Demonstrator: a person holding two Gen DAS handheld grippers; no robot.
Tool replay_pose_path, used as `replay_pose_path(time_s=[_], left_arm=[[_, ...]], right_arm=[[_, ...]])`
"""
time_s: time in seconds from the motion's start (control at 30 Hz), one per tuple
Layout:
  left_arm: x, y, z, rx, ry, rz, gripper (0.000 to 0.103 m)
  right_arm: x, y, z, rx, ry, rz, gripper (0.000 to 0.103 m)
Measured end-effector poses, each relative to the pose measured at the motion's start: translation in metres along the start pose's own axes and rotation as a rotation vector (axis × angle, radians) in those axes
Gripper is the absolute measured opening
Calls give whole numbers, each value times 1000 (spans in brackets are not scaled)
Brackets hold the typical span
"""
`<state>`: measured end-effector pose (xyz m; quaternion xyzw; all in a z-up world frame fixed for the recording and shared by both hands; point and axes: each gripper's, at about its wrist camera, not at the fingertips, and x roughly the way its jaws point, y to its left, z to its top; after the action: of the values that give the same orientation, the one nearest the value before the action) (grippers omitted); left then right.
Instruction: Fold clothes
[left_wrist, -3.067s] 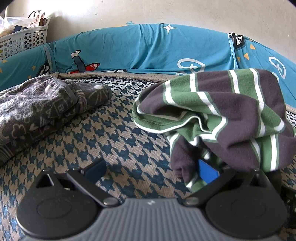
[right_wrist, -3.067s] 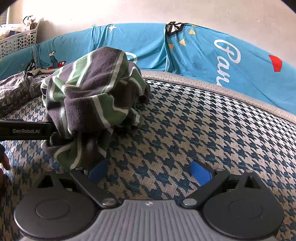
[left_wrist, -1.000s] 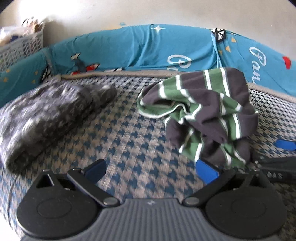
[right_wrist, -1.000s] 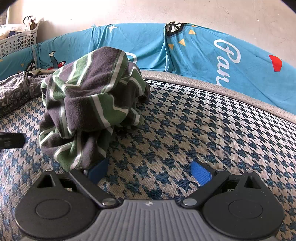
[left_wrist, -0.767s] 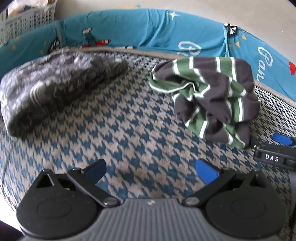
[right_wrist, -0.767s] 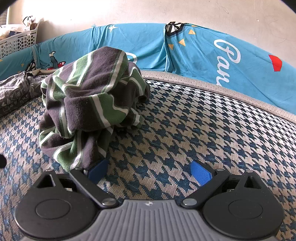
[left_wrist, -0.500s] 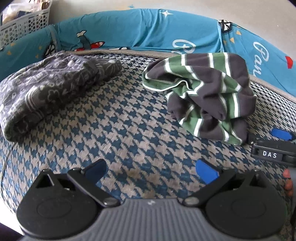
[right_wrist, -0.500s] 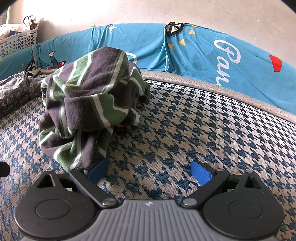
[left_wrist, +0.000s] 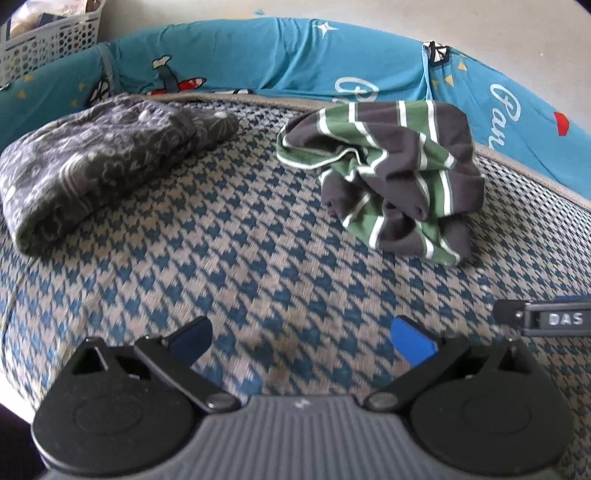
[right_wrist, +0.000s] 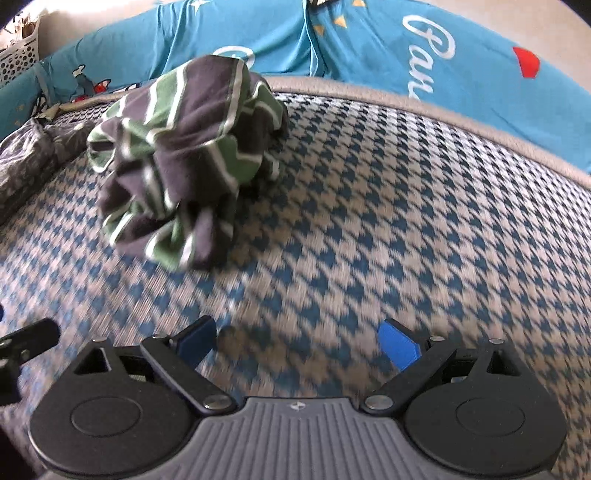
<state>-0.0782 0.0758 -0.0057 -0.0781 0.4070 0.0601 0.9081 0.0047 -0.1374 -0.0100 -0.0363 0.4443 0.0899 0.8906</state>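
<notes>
A crumpled green and dark grey striped garment (left_wrist: 391, 173) (right_wrist: 188, 158) lies in a heap on the blue houndstooth mattress (left_wrist: 240, 258) (right_wrist: 369, 221). My left gripper (left_wrist: 303, 338) is open and empty, hovering well short of the heap. My right gripper (right_wrist: 299, 341) is open too, pulled back from the garment with nothing between its fingers. Its body shows at the right edge of the left wrist view (left_wrist: 546, 317). A folded dark grey patterned garment (left_wrist: 96, 162) (right_wrist: 33, 162) lies at the far left.
A blue padded bumper (left_wrist: 258, 55) (right_wrist: 369, 44) with cartoon prints and white lettering rims the far side of the mattress. A white perforated laundry basket (left_wrist: 44, 40) stands beyond it at the top left. The mattress's near left edge drops off (left_wrist: 11, 350).
Both grippers have drawn back and risen from the striped garment. The right gripper's left finger no longer sits under the heap. The heap stays put.
</notes>
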Motion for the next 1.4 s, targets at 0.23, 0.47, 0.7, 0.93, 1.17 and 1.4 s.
replay_pose_path(time_s=[0.23,0.47,0.7,0.93,1.17,1.4], left_arm=[[-18,0,-16,-14,22,-3,103],[-37,-7,-22,3,11,36,103],[-58,-27,-11,59,-10,48,103],[-76,-51,-3,118,-35,76,103],[-86,-66,-3,135,-28,69,103],[-94,-76,-4,160,-43,65,103]], right_arm=[[-29,-2,-22,69,35,11,94],[-48,8,-38,9,-13,-75,94],[-70,6,-47,-2,-53,-67,94],[-91,-3,-53,18,-92,-57,94],[-103,-14,-55,50,-99,-67,94],[-109,-23,-58,69,-93,-42,94]])
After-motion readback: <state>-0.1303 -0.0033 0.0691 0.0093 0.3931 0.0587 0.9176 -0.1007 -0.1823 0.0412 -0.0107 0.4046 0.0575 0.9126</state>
